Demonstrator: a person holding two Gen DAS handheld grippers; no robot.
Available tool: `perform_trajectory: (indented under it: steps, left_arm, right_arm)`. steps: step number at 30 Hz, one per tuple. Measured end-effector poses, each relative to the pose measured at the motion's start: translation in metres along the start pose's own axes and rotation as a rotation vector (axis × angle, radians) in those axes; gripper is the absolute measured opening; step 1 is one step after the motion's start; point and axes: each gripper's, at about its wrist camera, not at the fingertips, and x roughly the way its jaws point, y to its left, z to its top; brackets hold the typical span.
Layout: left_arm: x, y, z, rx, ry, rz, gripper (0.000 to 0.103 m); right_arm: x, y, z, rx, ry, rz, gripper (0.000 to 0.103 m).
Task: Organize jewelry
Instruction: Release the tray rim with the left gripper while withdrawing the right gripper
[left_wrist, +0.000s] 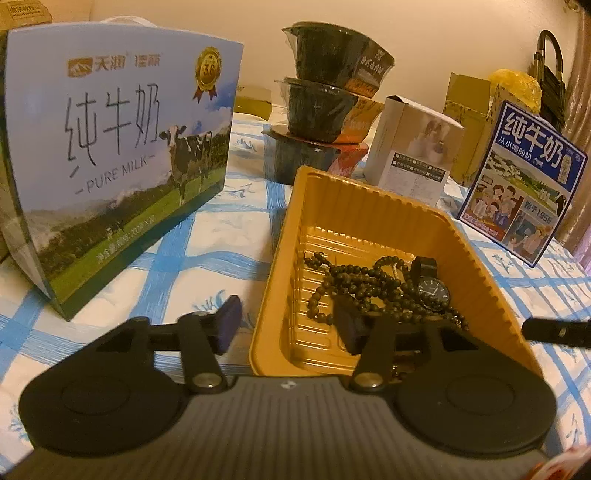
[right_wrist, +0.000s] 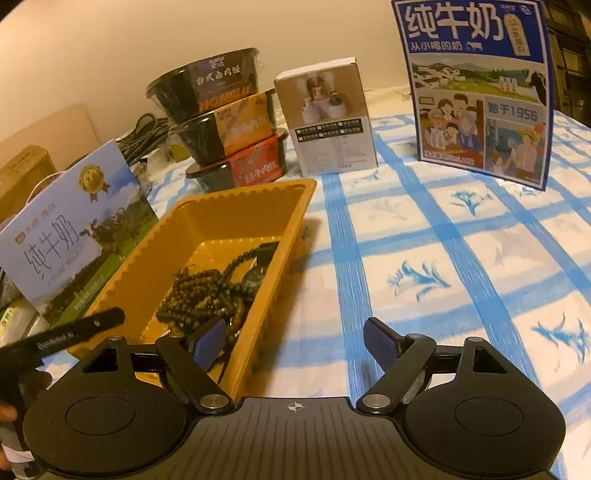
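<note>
Lying in tray (left_wrist: 369, 206), watch (left_wrist: 433, 286) angled lengthwise w/ beads (left_wrist: 354, 280).

Each black hand-held gripper (left_wrist: 290, 328) (right_wrist: 295, 341) has blue pads and silver screws.

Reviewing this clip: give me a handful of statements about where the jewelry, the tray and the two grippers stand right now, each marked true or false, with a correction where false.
1. The dark beaded necklace lies inside the ribbed golden plastic tray. True.
2. The black wristwatch lies on the blue-checked cloth outside the tray. False: it lies in the tray among the beads.
3. The left gripper is open, one finger on each side of the tray's wall. True.
4. The right gripper is clamped on the necklace. False: it is open and holds nothing.
5. The three stacked black instant-food bowls stand behind the tray. True.
</note>
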Motion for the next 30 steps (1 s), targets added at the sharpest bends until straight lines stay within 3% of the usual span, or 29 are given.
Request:
perform_trajectory:
  steps: [9,17,23,30]
  left_arm:
    - [-0.045,-0.013,0.009,0.092,-0.035,0.035,0.067]
    - [-0.084,-0.043,0.002,0.157,0.015,0.006,0.07]
    - [-0.106,-0.064,-0.01,0.151,0.07,-0.004,0.07]
    - [-0.132,-0.089,-0.022,0.227,0.087,-0.041,0.07]
  right_arm:
    - [-0.027,0.01,-0.015,0.007,-0.015,-0.098,0.082]
    - [-0.06,0.018,-0.033,0.058,0.009,-0.093,0.082]
    - [-0.089,0.027,-0.041,0.036,-0.006,-0.138,0.082]
    - [-0.121,0.029,-0.056,0.047,-0.002,-0.166,0.082]
